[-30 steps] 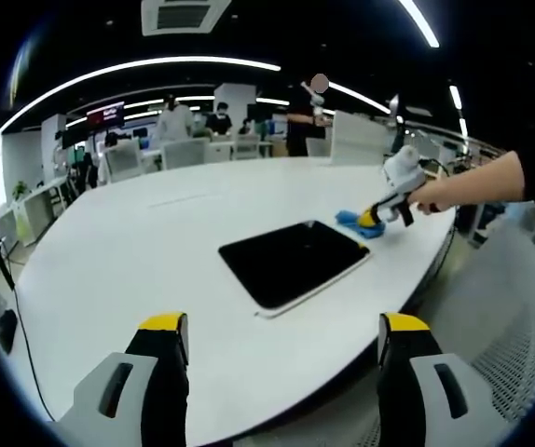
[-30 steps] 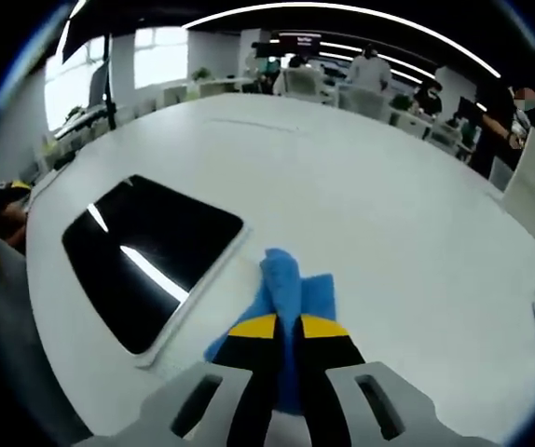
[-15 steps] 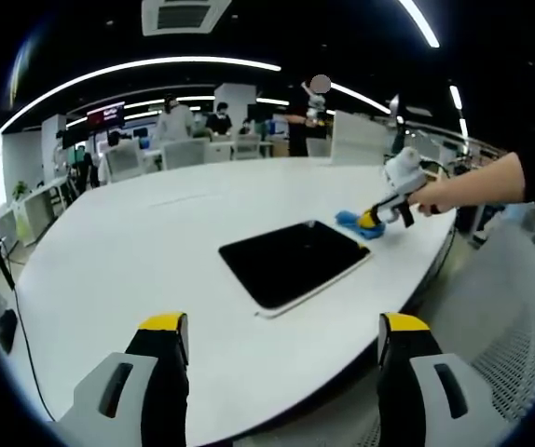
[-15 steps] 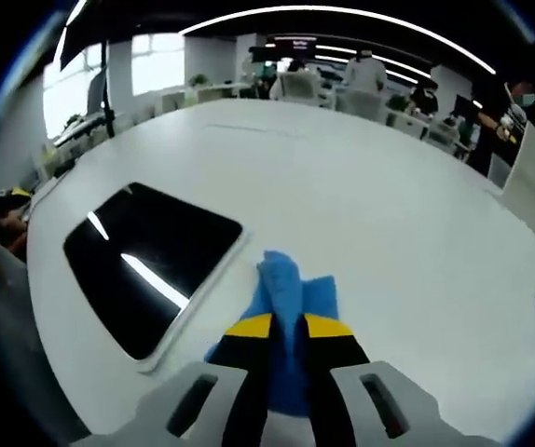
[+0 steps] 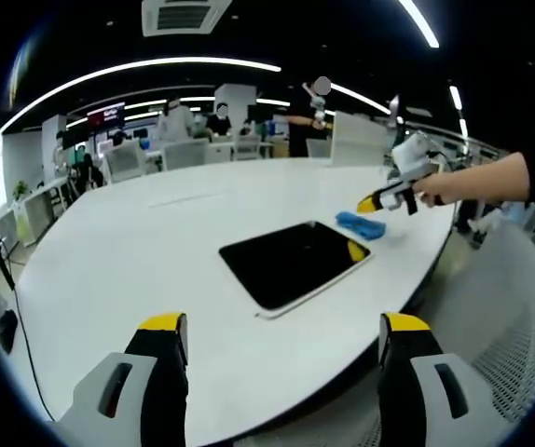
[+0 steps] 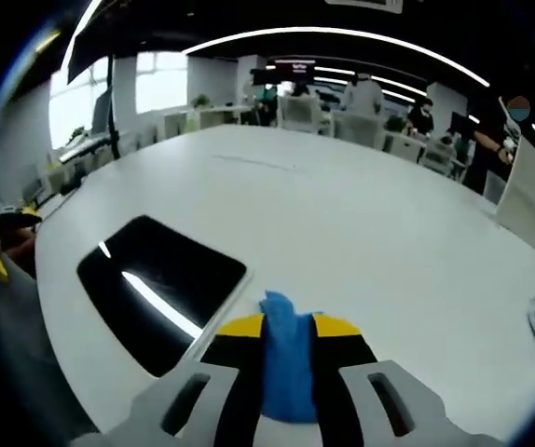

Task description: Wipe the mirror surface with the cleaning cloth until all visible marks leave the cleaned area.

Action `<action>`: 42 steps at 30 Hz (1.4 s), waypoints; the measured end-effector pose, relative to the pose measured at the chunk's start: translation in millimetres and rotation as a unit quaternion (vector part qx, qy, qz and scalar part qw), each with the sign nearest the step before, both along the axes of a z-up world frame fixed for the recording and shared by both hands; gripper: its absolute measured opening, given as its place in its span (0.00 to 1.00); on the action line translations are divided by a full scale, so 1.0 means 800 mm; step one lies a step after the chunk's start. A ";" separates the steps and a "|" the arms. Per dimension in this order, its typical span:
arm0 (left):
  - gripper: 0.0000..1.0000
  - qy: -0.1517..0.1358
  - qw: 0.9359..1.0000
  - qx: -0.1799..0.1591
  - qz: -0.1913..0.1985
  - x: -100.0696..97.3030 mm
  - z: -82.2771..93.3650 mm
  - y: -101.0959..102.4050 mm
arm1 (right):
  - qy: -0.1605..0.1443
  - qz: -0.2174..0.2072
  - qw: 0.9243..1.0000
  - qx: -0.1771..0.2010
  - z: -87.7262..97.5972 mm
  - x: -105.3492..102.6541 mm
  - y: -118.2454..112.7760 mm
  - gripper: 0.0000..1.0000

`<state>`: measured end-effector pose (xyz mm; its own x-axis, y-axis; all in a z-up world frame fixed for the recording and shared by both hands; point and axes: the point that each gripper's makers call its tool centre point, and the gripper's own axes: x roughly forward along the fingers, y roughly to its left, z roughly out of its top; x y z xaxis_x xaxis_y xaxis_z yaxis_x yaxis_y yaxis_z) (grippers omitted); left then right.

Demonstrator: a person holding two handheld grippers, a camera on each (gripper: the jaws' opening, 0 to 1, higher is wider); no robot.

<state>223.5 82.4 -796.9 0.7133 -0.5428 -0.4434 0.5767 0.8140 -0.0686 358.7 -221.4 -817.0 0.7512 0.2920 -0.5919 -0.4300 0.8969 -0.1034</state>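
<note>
Right gripper view: my right gripper (image 6: 288,328) is clamped on the crumpled blue cleaning cloth (image 6: 287,368); the flat dark rectangular mirror (image 6: 160,284) lies just ahead-left, its long axis slanting away. My left gripper (image 5: 284,328) hangs wide apart, farther back; so the right one should wipe.

White table (image 5: 137,251) with mirror (image 5: 294,262), cloth (image 5: 352,224)

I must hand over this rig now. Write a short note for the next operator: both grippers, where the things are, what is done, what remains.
Right gripper: jaws closed on the blue cleaning cloth, raised above the white table. In the left gripper view the cloth hangs from it beside the mirror's far corner.
Left gripper: open, empty, held back at the table's near edge.
Flat dark rectangular mirror: lies on the table, cloth not touching it.
Done: cloth picked up.
Left: bring cloth onto the mirror and wipe. Marks on the glass are too small to judge from here.
</note>
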 end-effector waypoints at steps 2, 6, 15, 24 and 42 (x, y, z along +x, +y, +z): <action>0.84 0.000 1.000 -0.001 0.000 0.000 0.000 0.000 | -0.005 0.002 1.000 -0.001 0.005 -0.004 -0.001 0.16; 0.84 -0.001 1.000 -0.002 -0.001 0.000 0.001 -0.001 | -0.015 0.003 1.000 0.003 0.016 -0.014 -0.007 0.16; 0.84 -0.002 1.000 -0.003 -0.002 0.000 0.001 -0.001 | -0.057 -0.008 0.998 0.015 0.057 -0.039 -0.021 0.18; 0.84 -0.002 1.000 -0.003 -0.004 -0.001 0.001 -0.002 | -0.076 -0.017 0.996 0.037 0.078 -0.083 -0.023 0.18; 0.84 0.001 1.000 -0.003 -0.010 -0.002 0.001 -0.004 | -0.086 -0.041 0.995 0.032 0.049 -0.163 -0.021 0.45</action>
